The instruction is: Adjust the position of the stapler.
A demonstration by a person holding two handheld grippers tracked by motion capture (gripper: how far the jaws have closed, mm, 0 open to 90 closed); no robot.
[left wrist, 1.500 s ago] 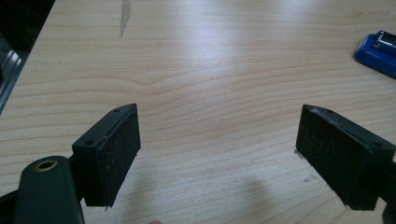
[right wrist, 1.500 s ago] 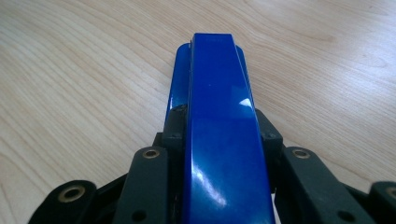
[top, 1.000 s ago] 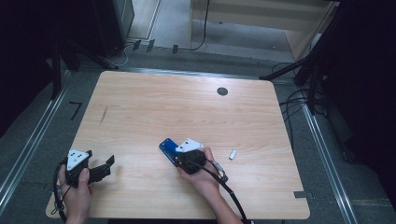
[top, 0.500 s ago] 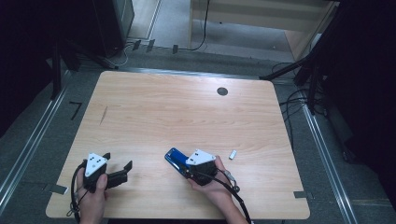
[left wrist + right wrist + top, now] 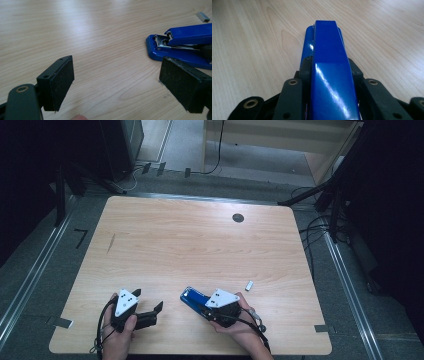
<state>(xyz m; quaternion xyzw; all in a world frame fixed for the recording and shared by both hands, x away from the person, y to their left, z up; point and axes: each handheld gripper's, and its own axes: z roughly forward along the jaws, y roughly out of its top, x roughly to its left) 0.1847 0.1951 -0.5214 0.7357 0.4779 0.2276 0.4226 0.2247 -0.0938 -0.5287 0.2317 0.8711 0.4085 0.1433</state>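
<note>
High view: blue stapler (image 5: 192, 297) lies near the front edge of the wooden table (image 5: 200, 245), its rear clamped in the right gripper (image 5: 212, 307). Left gripper (image 5: 148, 307) sits apart to its left, jaws spread wide. Small staple strip (image 5: 249, 285) lies beyond the right hand.

Left gripper view: wide jaws hold nothing; stapler (image 5: 180, 45) lies ahead at right.

Right gripper view: jaws pinch both sides of the stapler (image 5: 328, 67).
</note>
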